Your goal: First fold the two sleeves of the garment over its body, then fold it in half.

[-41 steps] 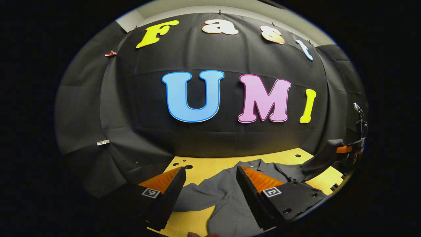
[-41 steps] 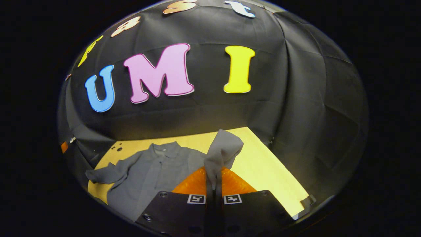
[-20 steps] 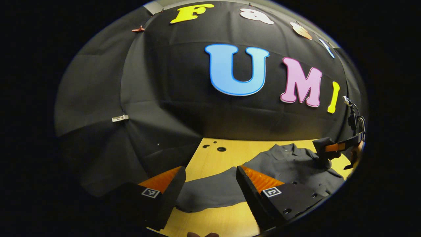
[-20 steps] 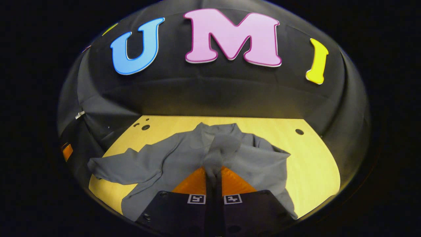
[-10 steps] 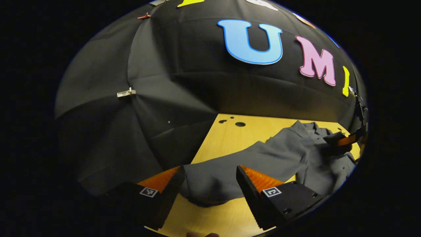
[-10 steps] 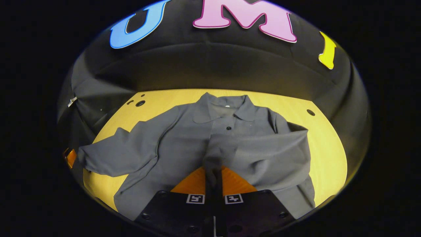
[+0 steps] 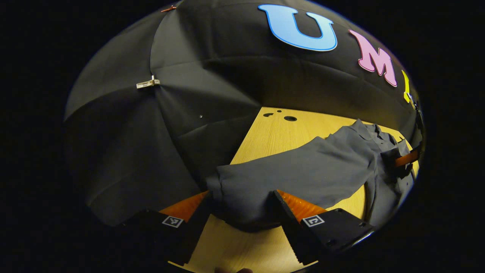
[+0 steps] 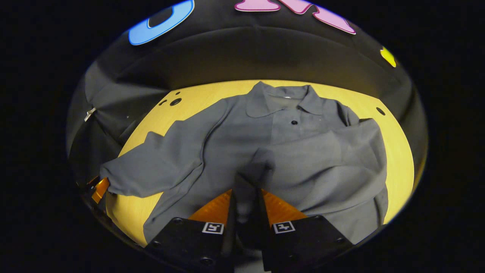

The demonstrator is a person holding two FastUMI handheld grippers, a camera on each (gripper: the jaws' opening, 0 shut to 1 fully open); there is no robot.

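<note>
With your left hand-held gripper gaping around the grey cloth sleeve, pinch its cuff; your right hand-held gripper has its jaws narrowly parted.

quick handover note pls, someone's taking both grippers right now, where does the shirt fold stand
Right gripper: fingers slightly apart at the cuff of the far sleeve, which is laid across the grey shirt's chest; whether they grip it cannot be told.
Left gripper: open, fingers straddling the cuff of the other sleeve, not closed on it. That sleeve lies stretched out to the side on the wooden table.
Done: one sleeve is over the body.
Left: release it, grasp and fold the outstretched sleeve over the body, then fold the shirt in half.
</note>
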